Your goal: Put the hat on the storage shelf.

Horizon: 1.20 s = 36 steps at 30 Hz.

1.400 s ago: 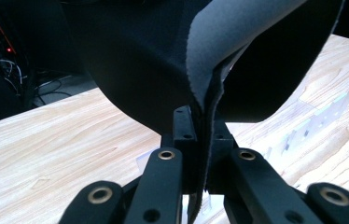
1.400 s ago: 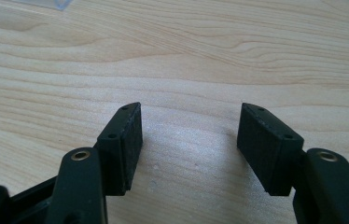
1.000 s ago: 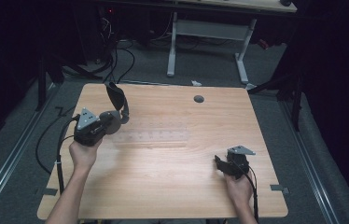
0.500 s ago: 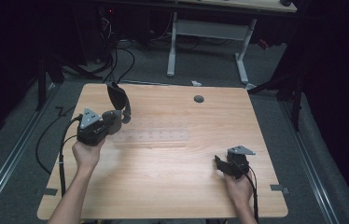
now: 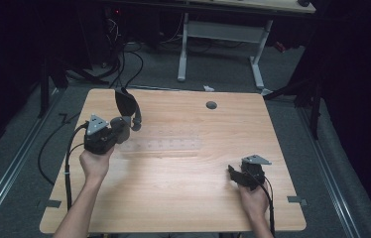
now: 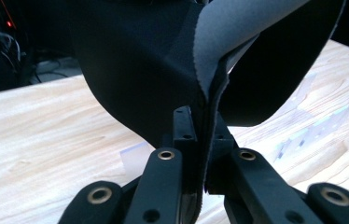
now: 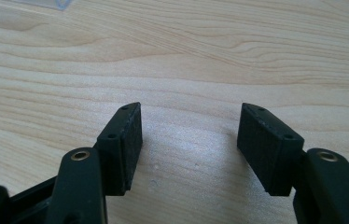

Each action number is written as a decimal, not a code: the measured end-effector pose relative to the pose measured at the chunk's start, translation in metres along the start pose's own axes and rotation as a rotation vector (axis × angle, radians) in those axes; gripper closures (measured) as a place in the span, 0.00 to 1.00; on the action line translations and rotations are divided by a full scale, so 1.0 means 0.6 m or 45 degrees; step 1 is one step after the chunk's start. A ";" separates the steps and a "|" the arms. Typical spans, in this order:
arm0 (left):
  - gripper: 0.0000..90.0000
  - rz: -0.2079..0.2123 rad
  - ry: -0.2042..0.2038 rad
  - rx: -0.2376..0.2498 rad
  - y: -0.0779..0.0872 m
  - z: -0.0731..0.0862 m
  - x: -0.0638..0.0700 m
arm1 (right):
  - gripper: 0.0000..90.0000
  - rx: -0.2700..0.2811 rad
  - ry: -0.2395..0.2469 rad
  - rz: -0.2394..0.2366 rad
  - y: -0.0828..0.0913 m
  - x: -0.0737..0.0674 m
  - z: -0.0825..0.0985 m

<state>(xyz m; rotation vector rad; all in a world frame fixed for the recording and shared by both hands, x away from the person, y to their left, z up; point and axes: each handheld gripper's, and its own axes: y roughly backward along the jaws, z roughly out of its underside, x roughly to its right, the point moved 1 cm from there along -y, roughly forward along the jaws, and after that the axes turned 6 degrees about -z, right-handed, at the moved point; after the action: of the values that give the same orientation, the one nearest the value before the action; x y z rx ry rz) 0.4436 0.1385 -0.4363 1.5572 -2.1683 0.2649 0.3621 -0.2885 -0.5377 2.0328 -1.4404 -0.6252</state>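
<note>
A floppy sheet, black on one side and grey on the other (image 5: 125, 103), stands up from the left side of the wooden table (image 5: 183, 203). My left gripper (image 5: 133, 124) is shut on its lower edge. In the left gripper view the sheet (image 6: 135, 70) curls up and outward on both sides above the closed jaws of the left gripper (image 6: 204, 126). My right gripper (image 5: 233, 172) rests low near the table's front right, held by a hand. In its own view the right gripper (image 7: 189, 140) is open, with bare wood between the pads.
A clear plastic strip (image 5: 166, 146) lies flat across the middle of the table, just right of the left gripper. A round grey cable hole (image 5: 211, 105) sits near the far edge. Cables trail off the left side. Beyond the table are a desk frame and dark floor.
</note>
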 end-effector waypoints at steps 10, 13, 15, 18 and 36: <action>0.96 -0.013 -0.055 -0.019 -0.002 0.024 -0.008 | 0.45 0.001 0.003 -0.002 0.000 0.000 0.000; 0.96 -0.013 -0.046 -0.025 0.001 0.031 -0.017 | 0.45 0.000 0.001 -0.002 0.000 0.000 0.000; 0.96 -0.007 -0.029 -0.019 0.004 0.033 -0.021 | 0.45 0.000 0.001 -0.002 0.000 0.000 0.000; 0.95 0.002 -0.028 -0.023 0.009 0.037 -0.025 | 0.45 0.000 0.001 -0.003 0.000 0.000 0.000; 0.88 -0.018 -0.004 -0.073 0.032 0.051 -0.051 | 0.45 0.000 0.002 -0.003 0.000 0.000 0.000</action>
<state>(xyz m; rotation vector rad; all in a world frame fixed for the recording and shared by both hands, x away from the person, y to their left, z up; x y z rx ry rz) 0.4259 0.1586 -0.4754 1.5418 -2.1473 0.1942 0.3621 -0.2883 -0.5378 2.0348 -1.4374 -0.6239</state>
